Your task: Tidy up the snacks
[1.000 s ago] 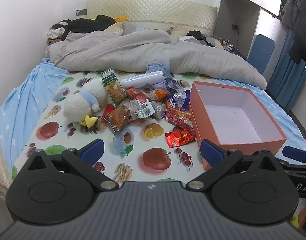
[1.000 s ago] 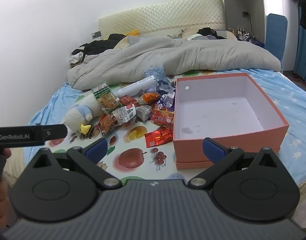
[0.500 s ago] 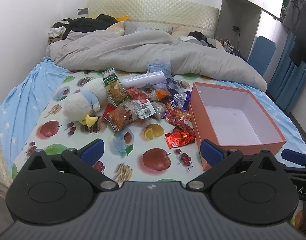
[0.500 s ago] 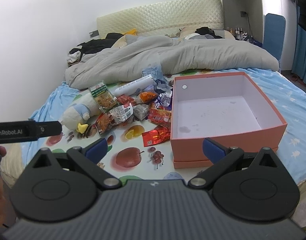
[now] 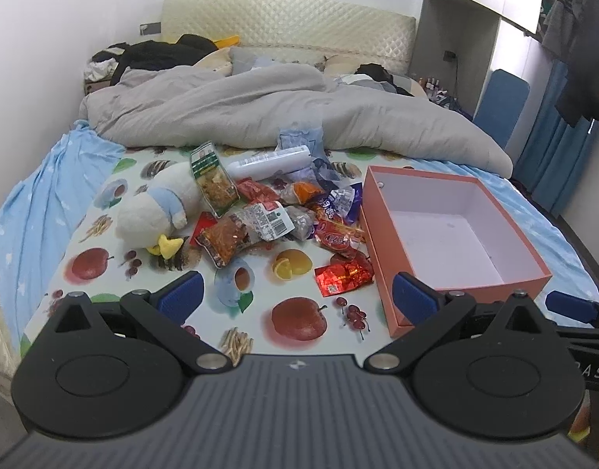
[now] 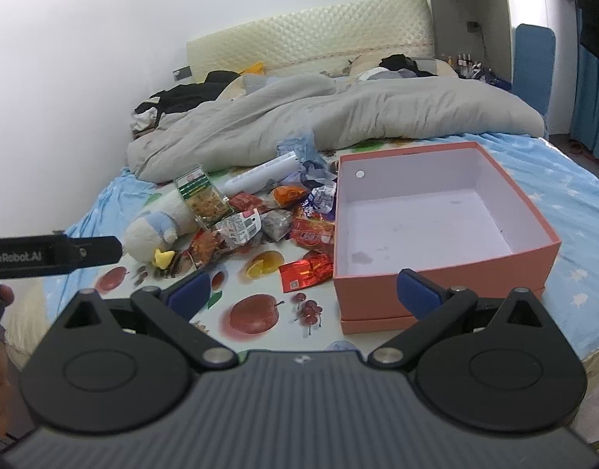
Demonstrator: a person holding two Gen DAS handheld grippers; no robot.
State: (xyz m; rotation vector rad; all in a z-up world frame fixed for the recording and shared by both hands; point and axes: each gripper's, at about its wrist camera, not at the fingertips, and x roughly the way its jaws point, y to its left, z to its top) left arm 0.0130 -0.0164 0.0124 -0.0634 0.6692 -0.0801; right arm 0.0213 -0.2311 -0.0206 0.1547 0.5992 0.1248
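Snacks (image 5: pixel 276 219) are heaped beside box (image 5: pixel 490 285); left gripper (image 5: pixel 297 299) and right gripper (image 6: pixel 303 293) are held spread, nothing gripped.

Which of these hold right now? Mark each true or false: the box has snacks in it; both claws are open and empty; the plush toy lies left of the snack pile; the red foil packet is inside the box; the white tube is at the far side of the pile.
1. The pink box has snacks in it. False: it is empty.
2. The left claw and right claw are open and empty. True.
3. The plush toy lies left of the snack pile. True.
4. The red foil packet is inside the box. False: it lies on the fruit-print cloth beside it.
5. The white tube is at the pile's far side. True.
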